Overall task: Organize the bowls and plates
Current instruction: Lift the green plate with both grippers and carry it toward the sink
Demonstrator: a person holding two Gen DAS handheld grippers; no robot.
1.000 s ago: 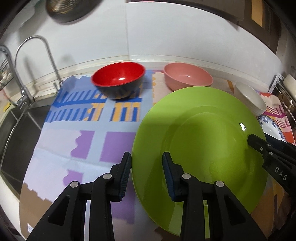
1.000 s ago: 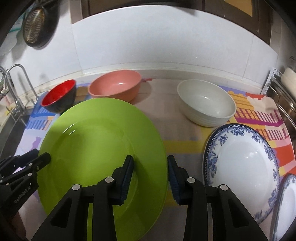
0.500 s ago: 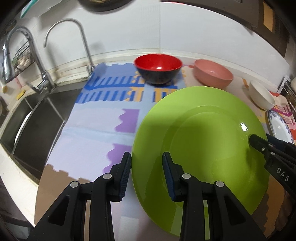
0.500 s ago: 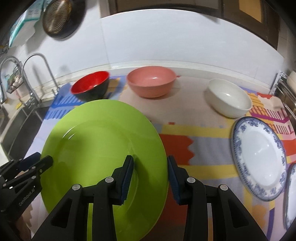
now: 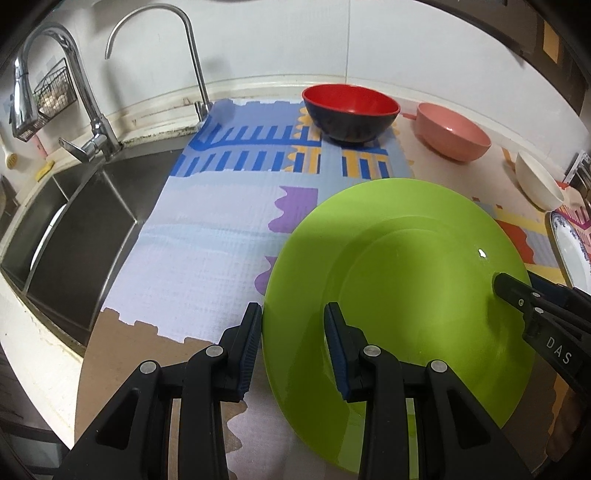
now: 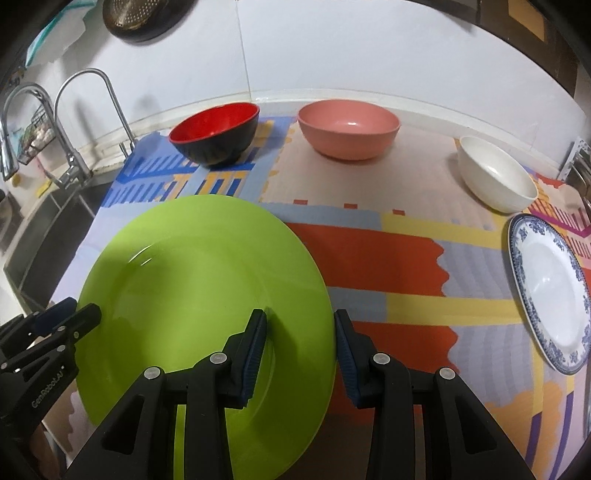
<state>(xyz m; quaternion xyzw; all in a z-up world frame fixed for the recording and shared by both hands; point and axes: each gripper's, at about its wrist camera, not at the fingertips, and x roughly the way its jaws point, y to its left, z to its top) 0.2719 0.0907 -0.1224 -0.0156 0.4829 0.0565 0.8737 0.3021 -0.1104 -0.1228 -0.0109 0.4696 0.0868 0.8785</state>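
Note:
A large green plate [image 5: 406, 280] is held above the patterned mat by both grippers. My left gripper [image 5: 293, 343] is shut on the plate's left rim. My right gripper [image 6: 299, 343] is shut on its right rim, and the plate [image 6: 207, 291] fills the left of the right wrist view. A red-and-black bowl [image 5: 351, 110], a pink bowl [image 5: 452, 131] and a white bowl [image 5: 537, 181] stand along the back wall. A blue-rimmed white plate [image 6: 550, 299] lies at the right.
A steel sink [image 5: 70, 229] with two taps [image 5: 92, 110] lies to the left of the mat. A wire basket [image 5: 48, 96] hangs by the taps. A dark strainer [image 6: 144, 18] hangs on the wall. A rack edge [image 6: 580, 162] stands at far right.
Both grippers have carried the green plate to the left, toward the sink. The bowls and the blue-rimmed plate have shifted right in both views. The grip is unchanged.

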